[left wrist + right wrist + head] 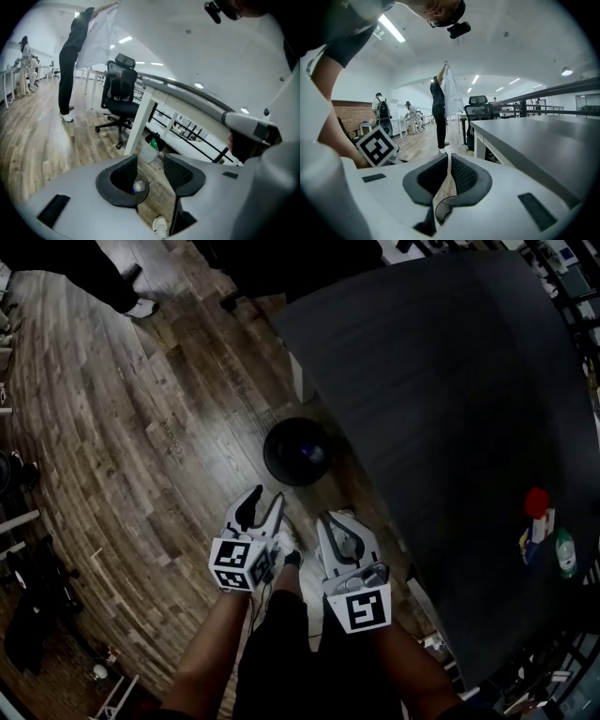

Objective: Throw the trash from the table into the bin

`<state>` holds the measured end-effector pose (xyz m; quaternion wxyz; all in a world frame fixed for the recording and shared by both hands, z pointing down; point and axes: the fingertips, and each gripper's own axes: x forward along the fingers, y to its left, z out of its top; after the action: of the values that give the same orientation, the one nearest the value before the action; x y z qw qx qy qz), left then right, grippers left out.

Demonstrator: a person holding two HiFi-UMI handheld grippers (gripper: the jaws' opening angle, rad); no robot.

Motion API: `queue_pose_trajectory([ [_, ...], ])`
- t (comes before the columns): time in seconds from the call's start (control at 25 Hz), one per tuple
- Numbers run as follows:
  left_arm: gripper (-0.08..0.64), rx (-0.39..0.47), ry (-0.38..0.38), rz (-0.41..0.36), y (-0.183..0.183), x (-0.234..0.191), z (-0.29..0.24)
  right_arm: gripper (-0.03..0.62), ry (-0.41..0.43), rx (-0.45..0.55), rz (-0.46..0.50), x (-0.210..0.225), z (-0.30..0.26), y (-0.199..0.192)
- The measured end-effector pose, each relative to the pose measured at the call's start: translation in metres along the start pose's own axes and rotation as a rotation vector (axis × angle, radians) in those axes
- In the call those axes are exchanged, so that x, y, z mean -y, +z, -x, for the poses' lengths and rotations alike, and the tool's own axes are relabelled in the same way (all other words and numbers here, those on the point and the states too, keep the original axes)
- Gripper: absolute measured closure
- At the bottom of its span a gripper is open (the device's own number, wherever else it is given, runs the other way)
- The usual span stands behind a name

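Note:
A round black bin (pixel 296 451) stands on the wooden floor beside the dark table (pixel 450 381). My left gripper (pixel 266 497) hovers just short of it, jaws open with nothing between them. In the left gripper view the bin (pixel 143 192) shows past the left gripper (pixel 151 164), with a crumpled white ball (pixel 138 186) inside. My right gripper (pixel 330 519) is beside the left one, shut and empty; the right gripper (pixel 449 159) points level along the table's edge. Small trash items (pixel 542 526), among them a red-capped thing and a green bottle, stand at the table's near right.
A person (pixel 439 108) stands on the floor ahead holding up a white sheet. A black office chair (pixel 119 93) and a white table leg (pixel 140 117) lie beyond the bin. A white container (pixel 151 149) holding something green sits under that table. My shoe (pixel 291 542) is below the grippers.

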<state>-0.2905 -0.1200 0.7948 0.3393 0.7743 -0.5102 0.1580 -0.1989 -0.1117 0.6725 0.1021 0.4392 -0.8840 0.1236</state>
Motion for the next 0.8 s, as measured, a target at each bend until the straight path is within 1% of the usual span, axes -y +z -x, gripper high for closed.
queue_pose_trajectory([
  [0.08, 0.417, 0.054, -0.021, 0.023, 0.02, 0.008, 0.026, 0.568, -0.007, 0.015, -0.003, -0.003, 0.008, 0.014],
  [0.16, 0.477, 0.087, -0.029, 0.038, 0.038, 0.016, 0.052, 0.566, -0.009, 0.026, -0.004, -0.006, 0.017, 0.031],
  [0.24, 0.516, 0.111, -0.032, 0.028, 0.057, 0.024, 0.071, 0.568, -0.003, 0.049, 0.001, -0.008, 0.022, 0.048],
  [0.36, 0.536, 0.154, -0.031, -0.018, 0.089, 0.036, 0.094, 0.567, 0.015, 0.108, 0.017, -0.014, 0.022, 0.076],
  [0.44, 0.537, 0.179, -0.031, -0.041, 0.108, 0.048, 0.114, 0.567, 0.032, 0.137, 0.035, -0.025, 0.025, 0.097],
  [0.6, 0.537, 0.253, -0.044, -0.113, 0.157, 0.066, 0.155, 0.568, 0.056, 0.199, 0.07, -0.043, 0.028, 0.148],
  [0.8, 0.537, 0.365, -0.051, -0.198, 0.205, 0.09, 0.199, 0.568, 0.099, 0.284, 0.156, -0.059, 0.047, 0.205],
])
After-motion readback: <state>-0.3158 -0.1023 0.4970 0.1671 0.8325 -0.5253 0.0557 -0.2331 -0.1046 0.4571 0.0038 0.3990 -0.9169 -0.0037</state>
